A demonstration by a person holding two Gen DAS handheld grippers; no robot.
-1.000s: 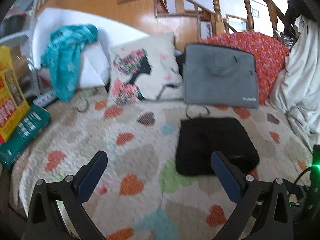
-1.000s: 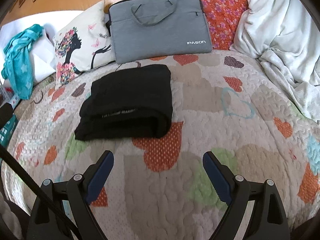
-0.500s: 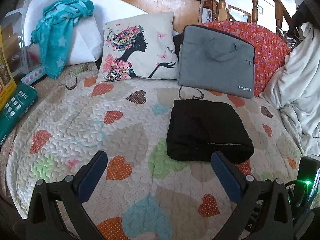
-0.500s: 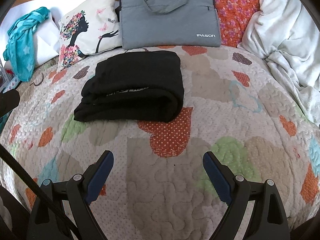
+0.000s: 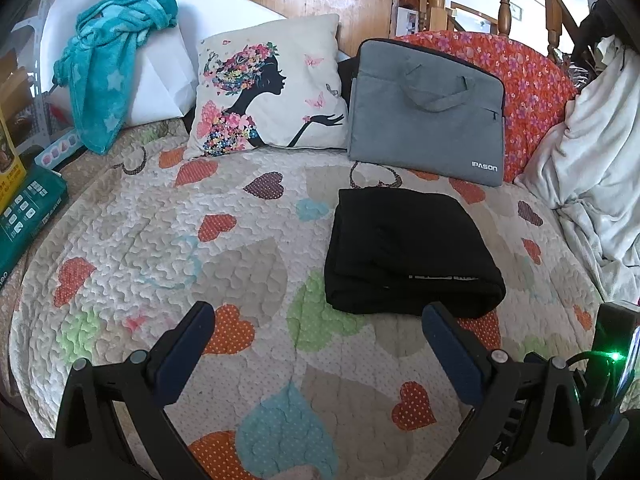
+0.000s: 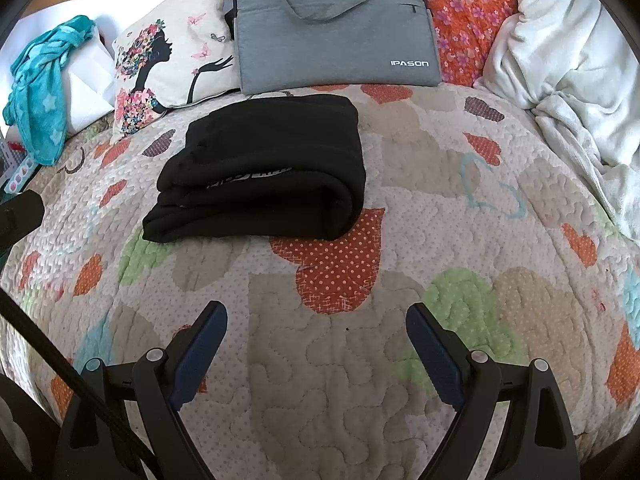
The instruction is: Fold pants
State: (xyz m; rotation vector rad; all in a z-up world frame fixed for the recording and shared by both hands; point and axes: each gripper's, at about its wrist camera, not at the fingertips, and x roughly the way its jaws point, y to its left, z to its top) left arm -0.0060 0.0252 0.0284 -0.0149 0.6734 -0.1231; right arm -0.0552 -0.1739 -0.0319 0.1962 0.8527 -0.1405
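Black pants [image 6: 264, 168] seen folded in compact stack on quilt [image 6: 400, 240], just before grey bag [image 6: 336, 28] — folding judged done. Left gripper [image 5: 318, 322] and right gripper [image 6: 316, 320] both held apart, nothing gripped — kept clear of pants.

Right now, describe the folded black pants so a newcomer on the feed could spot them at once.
Start at the heart-patterned quilted bedspread covering the bed, then find the grey fabric laptop bag propped upright at its back. Just in front of that bag lie the folded black pants, a thick rectangular bundle. They are the only all-black thing lying flat on the quilt, with both grippers open and off them.
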